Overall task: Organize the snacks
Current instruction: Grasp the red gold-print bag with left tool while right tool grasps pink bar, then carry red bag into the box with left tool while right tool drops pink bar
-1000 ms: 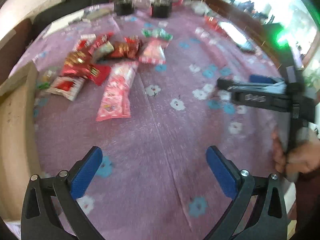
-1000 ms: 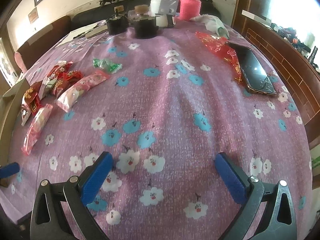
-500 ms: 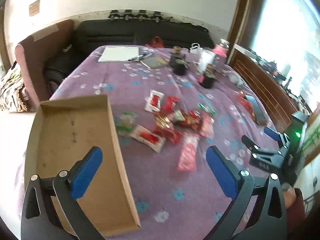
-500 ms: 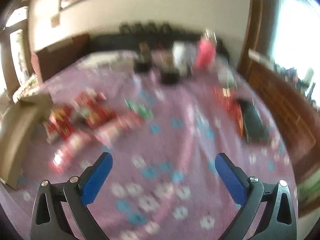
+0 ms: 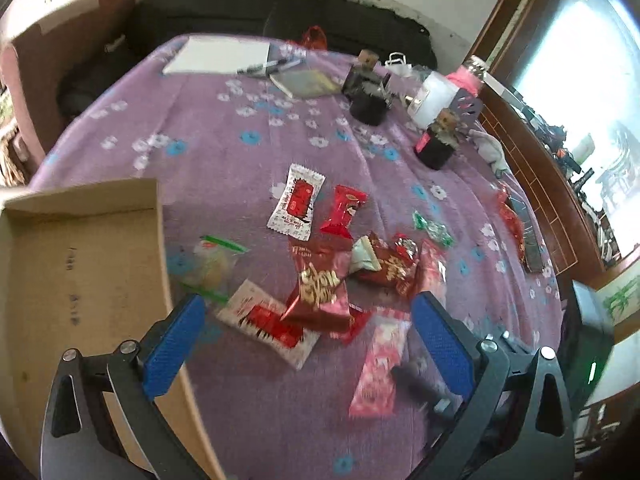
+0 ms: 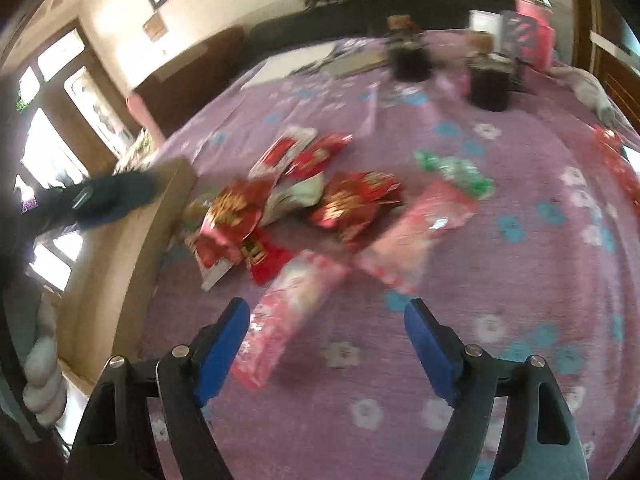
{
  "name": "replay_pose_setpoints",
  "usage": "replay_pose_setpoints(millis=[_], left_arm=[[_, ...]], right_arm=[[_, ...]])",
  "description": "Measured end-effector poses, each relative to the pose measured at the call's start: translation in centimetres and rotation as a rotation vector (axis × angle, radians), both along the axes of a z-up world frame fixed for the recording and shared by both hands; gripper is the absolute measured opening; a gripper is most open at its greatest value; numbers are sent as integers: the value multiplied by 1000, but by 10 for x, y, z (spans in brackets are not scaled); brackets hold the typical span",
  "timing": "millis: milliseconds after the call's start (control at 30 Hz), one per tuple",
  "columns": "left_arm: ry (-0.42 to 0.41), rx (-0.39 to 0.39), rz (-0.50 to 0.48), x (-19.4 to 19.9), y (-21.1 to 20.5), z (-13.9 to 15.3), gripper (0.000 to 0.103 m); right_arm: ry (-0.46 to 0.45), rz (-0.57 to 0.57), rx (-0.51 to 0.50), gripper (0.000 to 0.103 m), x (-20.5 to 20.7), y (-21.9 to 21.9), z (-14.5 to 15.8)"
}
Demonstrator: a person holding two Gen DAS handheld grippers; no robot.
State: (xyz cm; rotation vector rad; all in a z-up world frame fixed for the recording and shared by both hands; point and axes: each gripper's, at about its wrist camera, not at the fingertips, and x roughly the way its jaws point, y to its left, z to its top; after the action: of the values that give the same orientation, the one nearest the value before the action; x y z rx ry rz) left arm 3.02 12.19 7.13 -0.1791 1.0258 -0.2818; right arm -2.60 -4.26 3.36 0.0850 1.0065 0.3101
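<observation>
Both grippers have closed in on the snack pile since 0.5 s ago. Left gripper (image 5: pixel 306 344) jaws wide, empty, over packets right of the cardboard box (image 5: pixel 80 264). Right gripper (image 6: pixel 328 346) jaws wide, empty, near the pink packet (image 6: pixel 292 312) on the counter (image 6: pixel 520 264).

Two wrist views, shared snack pile (image 5: pixel 328 280)
</observation>
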Motion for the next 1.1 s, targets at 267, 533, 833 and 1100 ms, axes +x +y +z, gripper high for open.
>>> replay_pose_setpoints(millis=[267,533,833,1100], left_arm=[[59,12,-35,19,-15,-27,78],[88,87,-60,23,-33,-45,36],[2,9,-43,-3,-18,-9,36],[-85,-64,9,-50,30,31,36]], right_arm=[[-12,-20,-97,70,1,23,-11],[-32,-59,-115,29,-5,10,-8],[-62,-73,-70,26,-23,-7,8],[-130,-20,-25,26,-49,-2,46]])
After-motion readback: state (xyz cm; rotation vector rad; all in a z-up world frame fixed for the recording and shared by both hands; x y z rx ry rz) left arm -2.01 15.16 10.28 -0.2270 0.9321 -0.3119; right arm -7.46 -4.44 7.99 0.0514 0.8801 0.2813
